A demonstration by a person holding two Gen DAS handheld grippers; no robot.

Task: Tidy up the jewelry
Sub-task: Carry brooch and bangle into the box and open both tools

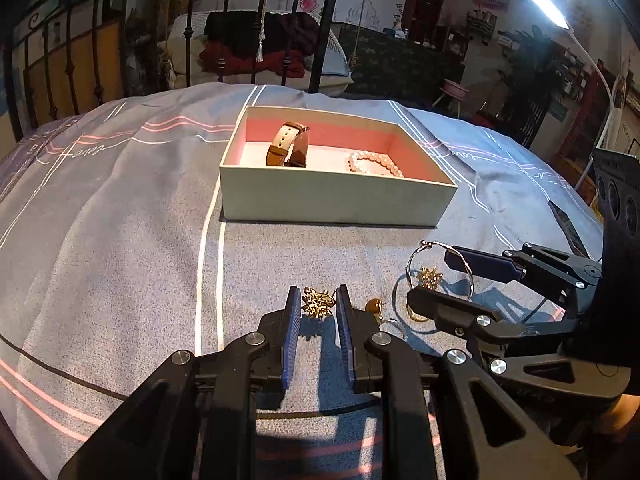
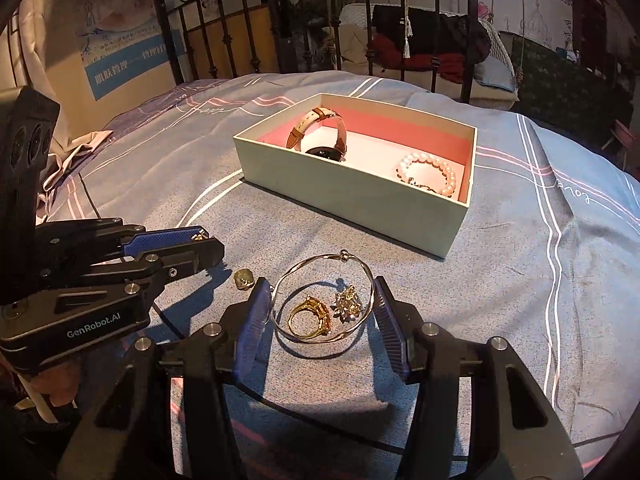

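Observation:
An open pale box (image 1: 336,200) with pink lining holds a tan-strapped watch (image 1: 286,145) and a pearl bracelet (image 1: 374,162); it also shows in the right wrist view (image 2: 352,196). My left gripper (image 1: 318,304) is open, its blue pads either side of a gold leaf brooch (image 1: 317,302) on the bed. My right gripper (image 2: 322,304) is open around a thin bangle (image 2: 322,295) that rings a gold ring (image 2: 310,317) and a flower brooch (image 2: 348,304). The pads touch or nearly touch the bangle's sides. A small amber piece (image 2: 244,279) lies between the two grippers.
The blue-grey bedspread (image 1: 120,220) with pink and white lines carries everything. A black metal bed frame (image 1: 320,40) and piled clothes stand behind the box. A bright lamp (image 1: 544,0) is at the far right.

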